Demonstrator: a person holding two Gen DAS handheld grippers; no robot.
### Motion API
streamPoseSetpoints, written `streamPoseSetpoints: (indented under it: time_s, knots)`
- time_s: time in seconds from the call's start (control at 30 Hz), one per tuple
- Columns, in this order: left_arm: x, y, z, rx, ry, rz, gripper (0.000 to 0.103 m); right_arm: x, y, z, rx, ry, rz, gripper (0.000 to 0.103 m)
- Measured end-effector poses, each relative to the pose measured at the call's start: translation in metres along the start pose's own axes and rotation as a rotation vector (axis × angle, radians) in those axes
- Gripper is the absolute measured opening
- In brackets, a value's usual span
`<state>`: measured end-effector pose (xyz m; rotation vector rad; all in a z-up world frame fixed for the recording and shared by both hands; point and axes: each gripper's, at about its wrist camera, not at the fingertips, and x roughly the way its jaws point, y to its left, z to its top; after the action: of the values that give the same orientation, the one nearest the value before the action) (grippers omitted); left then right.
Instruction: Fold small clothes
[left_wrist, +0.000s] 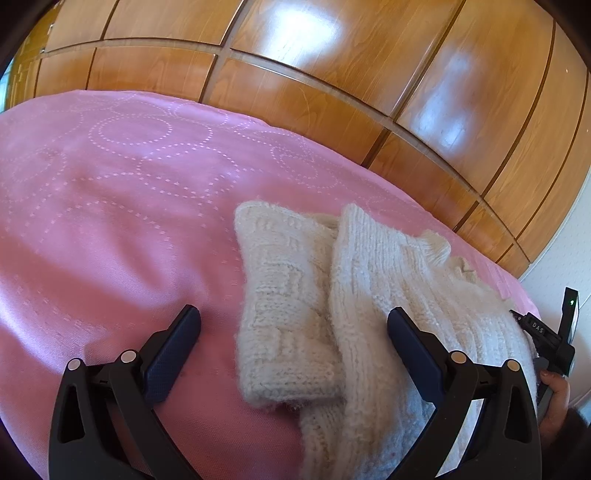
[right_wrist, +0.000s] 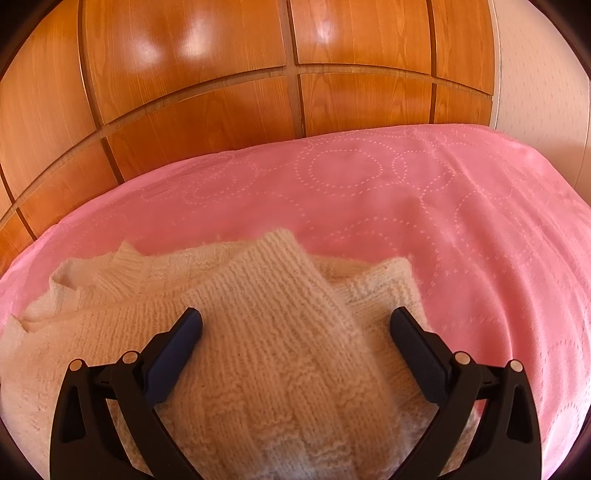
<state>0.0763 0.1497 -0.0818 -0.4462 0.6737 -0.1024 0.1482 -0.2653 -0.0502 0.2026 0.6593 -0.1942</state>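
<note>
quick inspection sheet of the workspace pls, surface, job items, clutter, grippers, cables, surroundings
surface: pink bedspread with dotted circle pattern, lightly wrinkled.
job's things: one cream knitted sweater, partly folded; both sleeves laid over the body, crossing each other; ribbed collar visible at the far end.
clutter: nothing seen.
grippers: left gripper with jaws open, hovering at the sweater, one sleeve between the jaws, nothing gripped; right gripper with jaws open over the top sleeve, nothing gripped.
cables: nothing seen.
surroundings: glossy wooden wardrobe doors behind the bed; pale wall to one side.
</note>
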Motion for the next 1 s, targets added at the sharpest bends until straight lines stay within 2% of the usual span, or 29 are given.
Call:
streamPoseSetpoints:
  time_s: [0.17,0.3,0.37,0.47,0.57,0.6,0.67,0.77,0.9,1.0]
  knots:
    - [-0.002,0.0,0.0,-0.003,0.003,-0.005,0.099,-0.003,-0.003,0.0,0.009,-0.012,0.023,0.101]
    - [-0.008,-0.008,0.001,0.008,0.045,0.021,0.099,-0.009,-0.004,-0.001,0.004,0.002,0.09,0.101]
    - [-0.017,-0.01,0.0,-0.012,0.062,-0.03,0.099,-0.025,-0.003,-0.004,-0.028,0.002,0.134,0.101]
    - [-0.029,-0.016,-0.005,-0.023,0.081,-0.1,0.099,-0.061,0.005,-0.02,-0.086,-0.041,0.16,0.101]
    - [-0.029,-0.022,-0.008,-0.018,0.108,-0.115,0.099,-0.097,0.02,-0.045,-0.203,-0.083,0.219,0.101]
    - [-0.027,-0.022,-0.008,-0.026,0.121,-0.113,0.099,-0.104,0.025,-0.052,-0.243,-0.089,0.21,0.101]
    - [-0.024,-0.021,-0.006,-0.055,0.132,-0.113,0.099,-0.115,0.036,-0.069,-0.349,-0.109,0.122,0.101]
    - [-0.015,-0.023,-0.004,-0.08,0.153,-0.129,0.099,-0.118,0.04,-0.092,-0.423,-0.112,-0.005,0.101]
    - [-0.005,-0.033,-0.006,-0.07,0.16,-0.131,0.099,-0.104,0.039,-0.121,-0.476,-0.099,-0.02,0.101]
    - [-0.005,-0.035,-0.008,-0.108,0.154,-0.131,0.094,-0.095,0.027,-0.128,-0.361,-0.122,0.037,0.101]
